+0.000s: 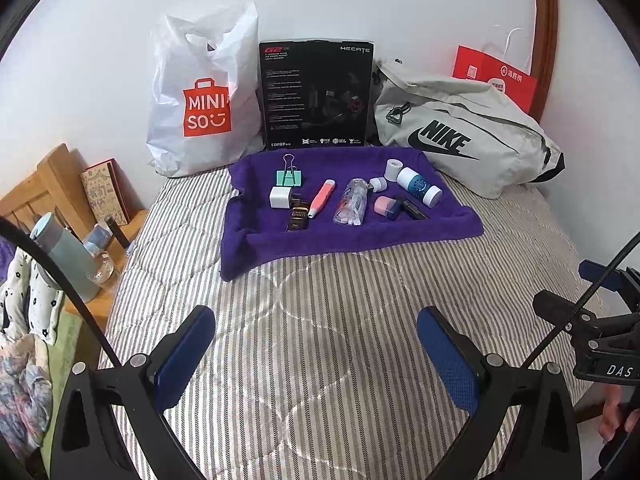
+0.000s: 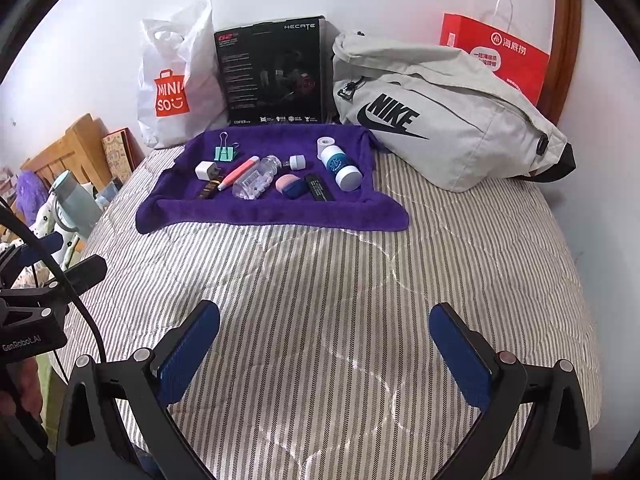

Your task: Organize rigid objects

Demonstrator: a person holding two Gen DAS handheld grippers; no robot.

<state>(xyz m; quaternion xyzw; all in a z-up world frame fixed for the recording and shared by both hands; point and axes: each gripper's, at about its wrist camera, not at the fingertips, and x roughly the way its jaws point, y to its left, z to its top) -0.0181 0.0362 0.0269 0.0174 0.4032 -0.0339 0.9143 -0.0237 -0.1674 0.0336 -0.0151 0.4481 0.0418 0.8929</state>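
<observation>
A purple towel [image 1: 304,248] [image 2: 248,212] lies on the striped bed with several small objects on it. Among them are a green binder clip [image 1: 289,176] [image 2: 225,151], a white charger cube [image 1: 279,197] [image 2: 206,170], a pink pen-like tube [image 1: 321,198] [image 2: 240,173], a clear pill bottle [image 1: 352,202] [image 2: 256,184] and a white-and-blue bottle [image 1: 420,186] [image 2: 340,166]. My left gripper [image 1: 316,344] is open and empty, well short of the towel. My right gripper [image 2: 324,344] is likewise open and empty over bare bedding.
Against the wall stand a white Miniso bag [image 1: 200,96] [image 2: 176,80], a black Hecate box [image 1: 316,92] [image 2: 274,70], a grey Nike bag [image 1: 464,132] [image 2: 440,108] and a red paper bag [image 1: 496,76] [image 2: 496,52]. A wooden bedside stand [image 1: 60,200] with a bottle sits at the left.
</observation>
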